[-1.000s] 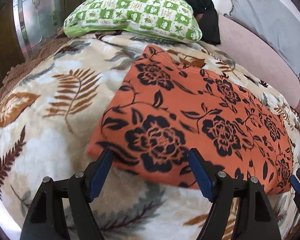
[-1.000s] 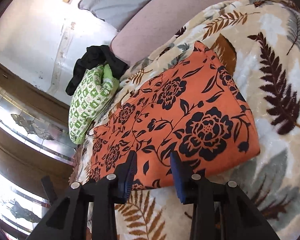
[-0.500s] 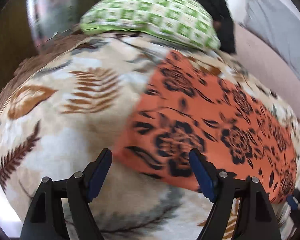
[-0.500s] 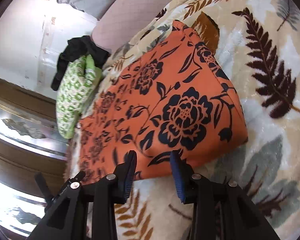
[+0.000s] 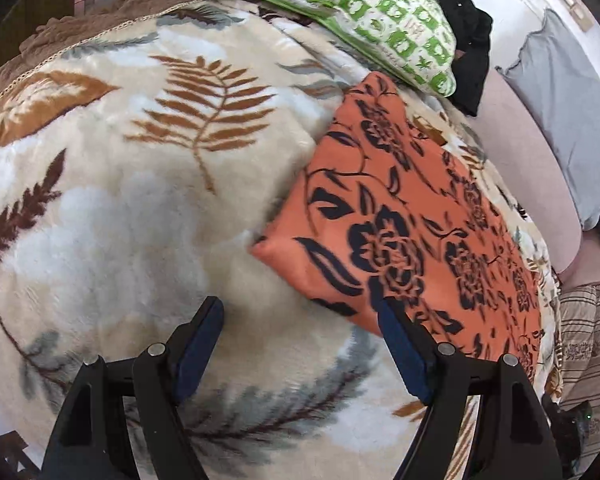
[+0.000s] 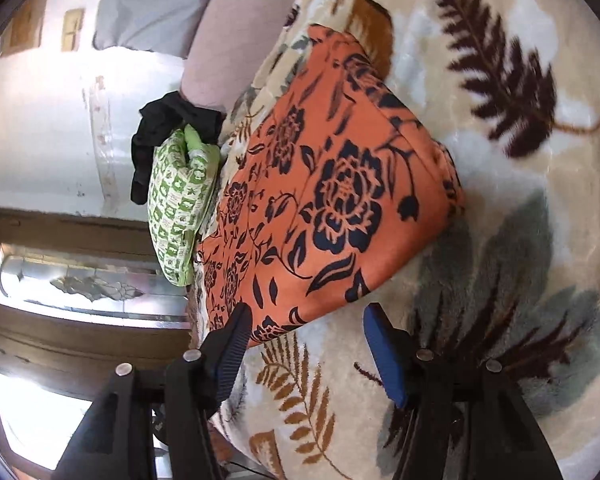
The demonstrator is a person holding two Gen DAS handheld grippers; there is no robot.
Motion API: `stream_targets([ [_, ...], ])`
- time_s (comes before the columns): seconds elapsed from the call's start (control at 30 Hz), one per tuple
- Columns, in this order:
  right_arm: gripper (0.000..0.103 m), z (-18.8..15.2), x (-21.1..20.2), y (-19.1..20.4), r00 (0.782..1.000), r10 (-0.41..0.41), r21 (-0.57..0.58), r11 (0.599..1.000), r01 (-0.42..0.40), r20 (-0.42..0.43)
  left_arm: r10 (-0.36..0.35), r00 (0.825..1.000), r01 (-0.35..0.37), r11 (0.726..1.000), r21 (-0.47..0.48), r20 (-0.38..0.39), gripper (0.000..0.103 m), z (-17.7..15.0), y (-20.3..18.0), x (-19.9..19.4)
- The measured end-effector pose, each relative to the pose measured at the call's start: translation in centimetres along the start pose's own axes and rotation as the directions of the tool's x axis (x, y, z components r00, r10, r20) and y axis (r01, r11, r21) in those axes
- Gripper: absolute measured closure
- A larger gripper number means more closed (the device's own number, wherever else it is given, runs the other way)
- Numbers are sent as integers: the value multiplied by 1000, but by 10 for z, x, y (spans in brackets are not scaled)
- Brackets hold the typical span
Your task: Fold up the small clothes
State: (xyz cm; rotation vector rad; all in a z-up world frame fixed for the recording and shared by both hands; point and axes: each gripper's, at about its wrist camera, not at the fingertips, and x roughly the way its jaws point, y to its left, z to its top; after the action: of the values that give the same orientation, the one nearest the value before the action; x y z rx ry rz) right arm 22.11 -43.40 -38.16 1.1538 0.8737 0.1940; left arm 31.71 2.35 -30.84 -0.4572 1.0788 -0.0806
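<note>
Left wrist view, nearest: the left tongs, black arms with blue pads, stand wide apart and empty above the plush cream blanket with brown and grey fern leaves that covers the bed. One pad overlaps the near edge of the orange cloth printed with black roses; whether it touches the cloth cannot be told.

Right wrist view, nearest: the right tongs are opening, with nothing pinched. The near hem of the orange cloth lies just ahead of the pads and partly between them.

Middle ground: the orange cloth, the task's garment, lies flat on the blanket as a rough rectangle, apparently already doubled once, with a thick stacked edge on its right side in the right wrist view.

Far ground: a green-and-white checked pillow rests at the cloth's far end, a crumpled black garment behind it, then a pale pink mattress edge and a grey pillow against the wall.

Step in hand, as judged: taking hold of the two near corners for the next fold. It is done well if each pair of tongs closes on every layer at its corner without catching blanket pile, and if both lift together so that the hem stays straight.

Containers: none is visible; nothing is held in anything.
</note>
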Motion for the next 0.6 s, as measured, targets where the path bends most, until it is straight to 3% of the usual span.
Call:
stream_targets([
  [0.17,41,5,1,-13,999,-28,60,998,26,38,-46,999,47,999,18,-22,23,5,-17,14],
  [0.33,41,17,3,-34,994,-23,178,984,3,111,-19,999,17,998,54,35,23,12,-33,23],
  [0.6,41,39,18,-19,965,-7,98,995,-19,262,-148,978,148,989,16,146,23,25,-36,15],
])
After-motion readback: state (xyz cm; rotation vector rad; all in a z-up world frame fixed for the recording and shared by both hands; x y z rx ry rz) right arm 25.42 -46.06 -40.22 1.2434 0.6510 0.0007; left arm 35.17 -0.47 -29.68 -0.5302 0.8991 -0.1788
